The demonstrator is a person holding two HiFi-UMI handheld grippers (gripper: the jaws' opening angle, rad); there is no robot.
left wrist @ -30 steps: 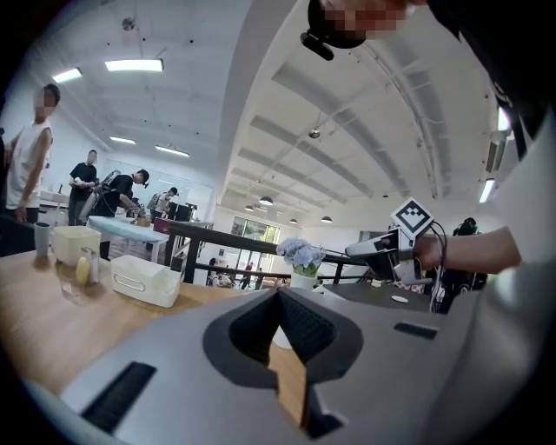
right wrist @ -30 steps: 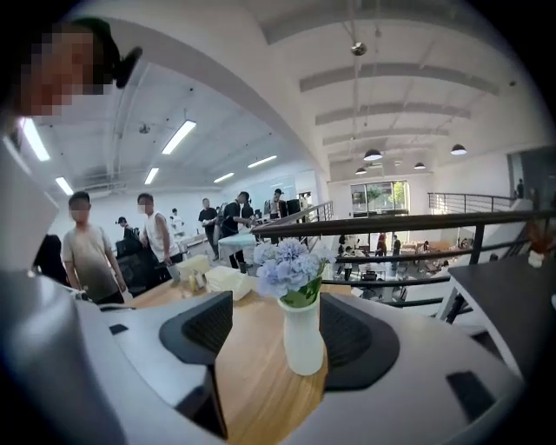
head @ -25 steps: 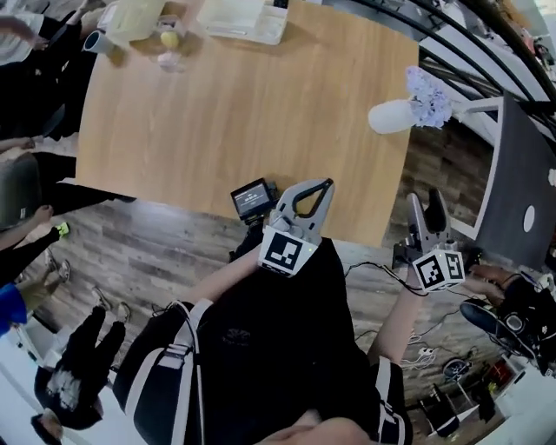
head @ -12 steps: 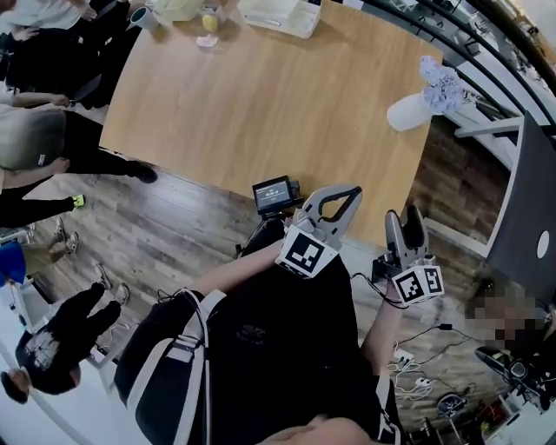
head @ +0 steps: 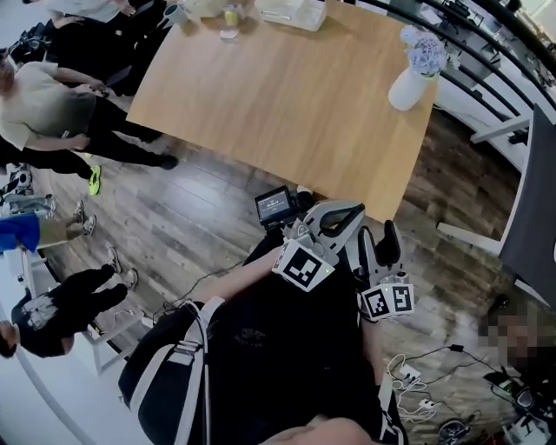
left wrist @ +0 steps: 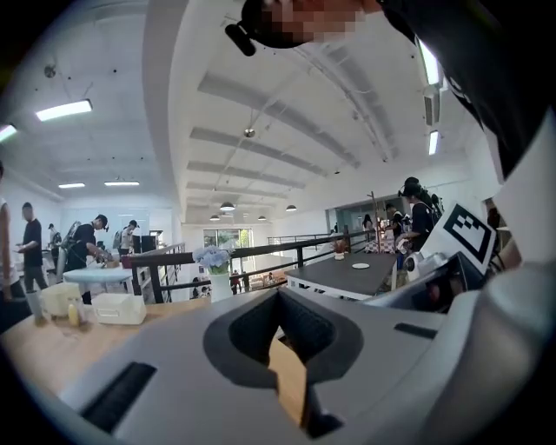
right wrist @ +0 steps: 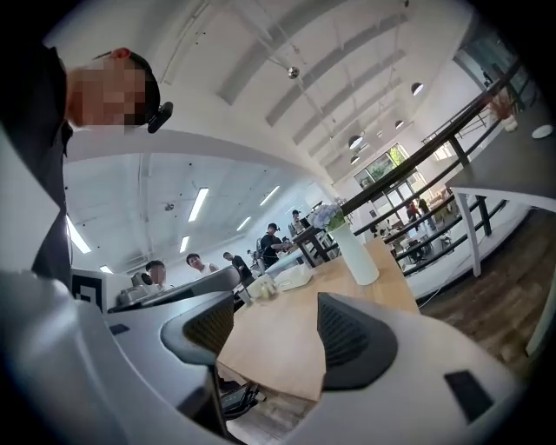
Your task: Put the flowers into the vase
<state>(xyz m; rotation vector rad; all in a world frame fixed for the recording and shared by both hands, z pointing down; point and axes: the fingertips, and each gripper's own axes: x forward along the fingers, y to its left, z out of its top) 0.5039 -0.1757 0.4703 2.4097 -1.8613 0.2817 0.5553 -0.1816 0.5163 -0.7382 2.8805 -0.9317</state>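
I am looking down at the person's two claws, held low in front of a black shirt (head: 261,348). Neither one is over the wooden table (head: 287,96); both are above the floor.

The left gripper (head: 354,210) is clenched. Its two tips meet at the far end and make a closed loop, and nothing is caught inside. Through the loop I can only see a bit of the table. It points toward 1 o'clock.

The right gripper (head: 379,231) sits just beside it, at its 4 o'clock side. Its jaws are released and stand wide apart. Only the table top shows between the dark pads (right wrist: 349,337). It points toward 12 o'clock.

The white vase (head: 407,87) is far from both claws, up at 1 o'clock, near the far right corner of the table. The pale blue flowers (head: 426,54) are already in its mouth. In both gripper views the vase stands straight up, tall and thin, with the mouth on top and the flowers puffing out above it. From the head view, looking down, its long side leans toward 1 o'clock.

A small screen (head: 276,206) sits at 10 o'clock from the left claw. A clear box (head: 291,10) rests on the far edge of the table at 12 o'clock. Some people (head: 52,113) stand at 9 o'clock.
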